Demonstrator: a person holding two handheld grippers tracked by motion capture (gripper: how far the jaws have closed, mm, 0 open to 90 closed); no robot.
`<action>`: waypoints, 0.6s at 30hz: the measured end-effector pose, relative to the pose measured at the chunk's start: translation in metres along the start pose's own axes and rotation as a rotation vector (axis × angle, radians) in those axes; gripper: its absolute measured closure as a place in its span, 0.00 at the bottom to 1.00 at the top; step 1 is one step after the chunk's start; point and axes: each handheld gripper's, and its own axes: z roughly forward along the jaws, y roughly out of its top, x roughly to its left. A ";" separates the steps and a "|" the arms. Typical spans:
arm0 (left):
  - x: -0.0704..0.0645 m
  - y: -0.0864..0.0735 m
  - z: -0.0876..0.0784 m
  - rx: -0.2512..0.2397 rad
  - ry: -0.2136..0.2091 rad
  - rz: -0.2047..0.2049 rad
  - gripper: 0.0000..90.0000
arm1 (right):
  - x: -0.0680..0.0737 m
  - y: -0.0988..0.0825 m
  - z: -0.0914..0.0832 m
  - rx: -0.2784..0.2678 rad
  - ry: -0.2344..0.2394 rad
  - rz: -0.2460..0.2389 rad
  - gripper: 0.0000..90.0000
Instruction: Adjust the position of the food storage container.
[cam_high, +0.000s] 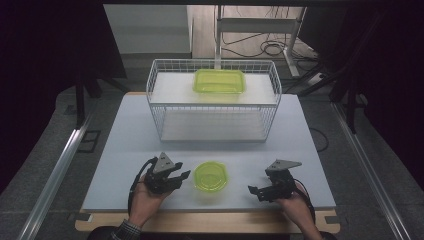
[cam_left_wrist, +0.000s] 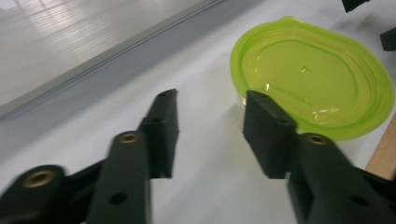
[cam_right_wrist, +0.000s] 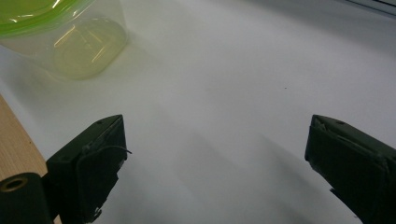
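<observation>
Before the wire basket (cam_high: 214, 102), we hold both grippers with jaws apart, empty; the lidded green tub (cam_high: 210, 176) sits between them, nearer our left gripper (cam_high: 174, 177) than the right gripper (cam_high: 261, 191).

A lidded container (cam_high: 210, 176) is sitting on the table (cam_high: 125, 145) between the two claws, just right of the left gripper (cam_high: 181, 176) and farther left of the right gripper (cam_high: 254, 191). Beyond both, a wire basket (cam_high: 159, 107) is standing, holding another container (cam_high: 219, 81).
</observation>
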 end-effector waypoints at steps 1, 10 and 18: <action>0.000 -0.001 -0.002 0.000 0.005 -0.004 0.56 | 0.000 0.000 0.000 0.001 0.001 0.000 0.06; 0.003 -0.016 -0.009 0.029 0.048 -0.031 0.22 | 0.001 0.000 0.000 0.001 -0.003 -0.004 0.06; 0.002 -0.028 -0.017 0.045 0.042 -0.037 0.04 | 0.002 0.000 0.000 0.003 0.000 -0.005 0.06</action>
